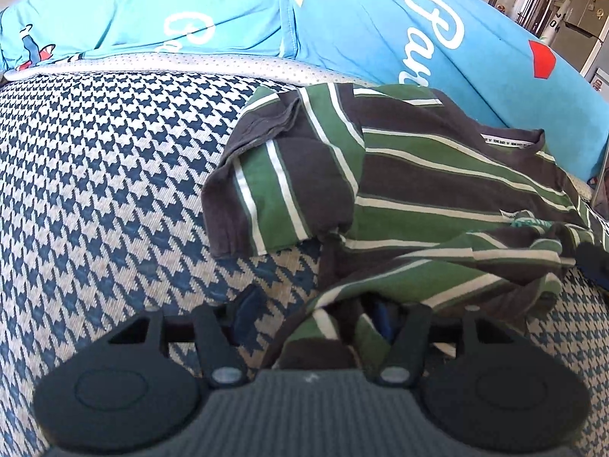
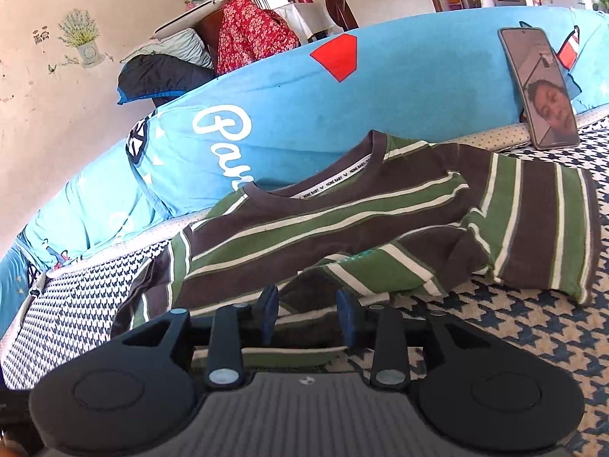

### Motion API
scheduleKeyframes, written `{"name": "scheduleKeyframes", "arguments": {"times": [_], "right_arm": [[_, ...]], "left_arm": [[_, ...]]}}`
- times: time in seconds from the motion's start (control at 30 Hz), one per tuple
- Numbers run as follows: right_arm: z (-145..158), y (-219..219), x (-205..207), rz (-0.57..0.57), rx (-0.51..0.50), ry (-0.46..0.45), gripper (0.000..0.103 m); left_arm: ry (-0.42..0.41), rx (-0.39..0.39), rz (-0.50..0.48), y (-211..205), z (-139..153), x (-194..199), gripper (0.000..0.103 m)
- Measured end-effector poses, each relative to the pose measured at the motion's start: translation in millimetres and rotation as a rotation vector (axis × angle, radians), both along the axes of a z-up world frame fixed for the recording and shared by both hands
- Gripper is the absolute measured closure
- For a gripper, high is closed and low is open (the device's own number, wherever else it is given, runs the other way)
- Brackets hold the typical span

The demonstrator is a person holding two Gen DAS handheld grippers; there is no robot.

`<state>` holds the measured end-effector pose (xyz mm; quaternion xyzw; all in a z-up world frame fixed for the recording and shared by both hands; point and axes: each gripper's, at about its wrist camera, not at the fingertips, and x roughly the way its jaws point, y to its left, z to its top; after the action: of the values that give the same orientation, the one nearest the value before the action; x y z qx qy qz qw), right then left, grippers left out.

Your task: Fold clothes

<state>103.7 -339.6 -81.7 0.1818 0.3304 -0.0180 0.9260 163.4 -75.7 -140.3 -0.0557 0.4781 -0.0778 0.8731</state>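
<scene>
Shirt [image 1: 418,175] is lying half folded just ahead of the left gripper [image 1: 316,316], hem bunching between its parted jaws, nothing pinched. From the right wrist, the right gripper [image 2: 308,316] is sitting narrowly open over the bottom edge, not gripping. Sleeves are tucked in; looks like the final fold's still pending.

Left gripper's [image 1: 316,316] fingertip under shirt [image 1: 418,175]
</scene>
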Motion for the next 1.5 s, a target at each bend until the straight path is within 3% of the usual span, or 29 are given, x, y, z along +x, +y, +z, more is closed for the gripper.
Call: {"name": "scheduleKeyframes", "arguments": {"times": [0.1, 0.4, 0.47, 0.63, 0.9, 1.17, 1.33, 1.5], "right_arm": [[1.3, -1.4, -15.2, 0.049, -0.052, 0.018, 0.069], [-13.4, 22.5, -40.4, 0.233, -0.206, 0.047, 0.043], [-15.9, 32.9, -41.7, 0.277, -0.240, 0.040, 0.031], [-20.5, 54.2, -40.0, 0.325, -0.407, -0.045, 0.022], [-25.4, 59.4, -19.5, 0.375, -0.421, -0.123, 0.019], [-29.7, 70.1, -14.5, 0.491, -0.377, -0.127, 0.017], [-38.8, 81.4, -22.4, 0.522, -0.458, -0.141, 0.017], [-54.2, 98.3, -21.9, 0.548, -0.613, -0.133, 0.019]], "left_arm": [[0.000, -0.003, 0.020, -1.5, 0.3, 1.1, 0.045], [-0.016, 0.023, 0.054, -9.4, 0.1, 2.6, 0.045], [-0.028, 0.037, 0.050, -12.5, 1.7, 1.8, 0.045], [-0.033, 0.038, 0.057, -10.6, 2.5, 1.3, 0.045], [-0.030, 0.018, 0.072, -4.6, 1.4, 9.9, 0.045], [-0.024, 0.001, 0.086, 0.5, 1.4, 15.2, 0.045], [-0.026, 0.004, 0.087, 0.3, 1.8, 15.0, 0.045], [-0.028, 0.005, 0.085, 0.8, 1.8, 14.6, 0.045]]}}
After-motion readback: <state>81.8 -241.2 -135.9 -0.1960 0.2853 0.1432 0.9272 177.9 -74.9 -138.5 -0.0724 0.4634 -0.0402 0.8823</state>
